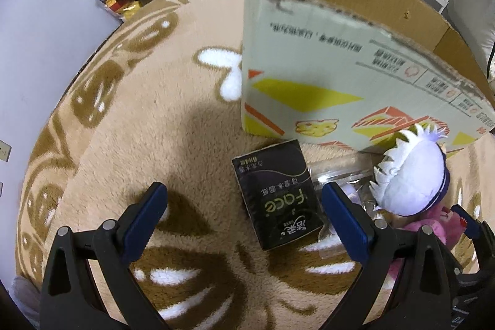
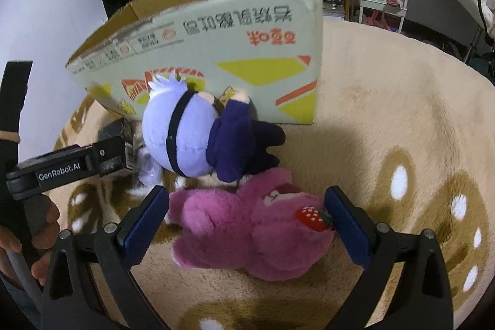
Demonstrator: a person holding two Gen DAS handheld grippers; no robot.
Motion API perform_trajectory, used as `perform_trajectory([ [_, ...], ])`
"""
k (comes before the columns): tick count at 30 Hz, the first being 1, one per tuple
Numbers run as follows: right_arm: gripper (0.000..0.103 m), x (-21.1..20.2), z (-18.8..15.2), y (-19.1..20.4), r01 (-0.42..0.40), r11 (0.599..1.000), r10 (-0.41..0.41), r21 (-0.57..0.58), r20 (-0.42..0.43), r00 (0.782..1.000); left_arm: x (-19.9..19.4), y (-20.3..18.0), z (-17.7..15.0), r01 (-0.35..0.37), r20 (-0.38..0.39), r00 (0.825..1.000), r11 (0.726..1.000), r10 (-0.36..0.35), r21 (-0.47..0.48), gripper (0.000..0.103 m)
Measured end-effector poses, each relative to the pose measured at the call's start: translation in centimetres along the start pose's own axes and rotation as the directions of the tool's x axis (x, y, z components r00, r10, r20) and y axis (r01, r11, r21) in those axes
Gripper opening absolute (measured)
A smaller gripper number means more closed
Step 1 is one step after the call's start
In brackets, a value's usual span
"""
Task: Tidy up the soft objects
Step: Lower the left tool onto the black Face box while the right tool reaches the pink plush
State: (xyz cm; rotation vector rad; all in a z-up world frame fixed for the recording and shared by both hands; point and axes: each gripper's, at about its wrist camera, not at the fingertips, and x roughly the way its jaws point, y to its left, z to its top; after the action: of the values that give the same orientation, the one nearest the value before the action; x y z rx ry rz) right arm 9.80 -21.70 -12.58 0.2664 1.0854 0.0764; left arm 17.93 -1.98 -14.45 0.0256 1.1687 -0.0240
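Open blanket (image 1: 173, 126) left of the tissue pack (image 1: 277, 197); cardboard box (image 1: 340, 76) wall blocking behind.

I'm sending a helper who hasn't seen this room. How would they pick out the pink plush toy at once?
Find the big open cardboard box standing on the tan fleece blanket. In front of it lie two plush toys: the pink furry plush bear is the one farther from the box, between the open right gripper fingers. Unlike the white-haired doll in dark blue clothes beside it, it carries a red strawberry.

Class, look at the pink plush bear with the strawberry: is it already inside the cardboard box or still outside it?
Outside. The pink plush bear lies on the tan fleece blanket in front of the cardboard box.
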Motion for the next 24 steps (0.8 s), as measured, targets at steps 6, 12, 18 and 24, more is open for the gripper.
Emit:
perform_trajectory([
  [6,0.103,1.0,-0.4,0.3,0.041,0.999,-0.042,-0.036,-0.037,0.998,0.8,0.4,0.0,0.016,-0.024,1.000,1.000,-0.017,-0.022,0.099],
  [12,0.103,1.7,-0.7,-0.6,0.031,0.999,-0.032,-0.011,-0.064,0.997,1.7,1.3,0.1,0.066,-0.042,0.997,0.997,-0.068,-0.050,0.090],
  [18,0.103,1.7,-0.5,-0.7,0.022,1.000,-0.022,-0.006,-0.078,0.997,1.6,1.2,0.0,0.092,-0.029,0.995,0.995,-0.094,-0.045,0.076],
  [24,0.103,1.4,-0.4,-0.2,0.033,0.999,-0.034,-0.020,-0.063,0.997,1.1,0.2,-0.2,0.095,-0.019,0.995,0.995,-0.095,-0.008,0.047],
])
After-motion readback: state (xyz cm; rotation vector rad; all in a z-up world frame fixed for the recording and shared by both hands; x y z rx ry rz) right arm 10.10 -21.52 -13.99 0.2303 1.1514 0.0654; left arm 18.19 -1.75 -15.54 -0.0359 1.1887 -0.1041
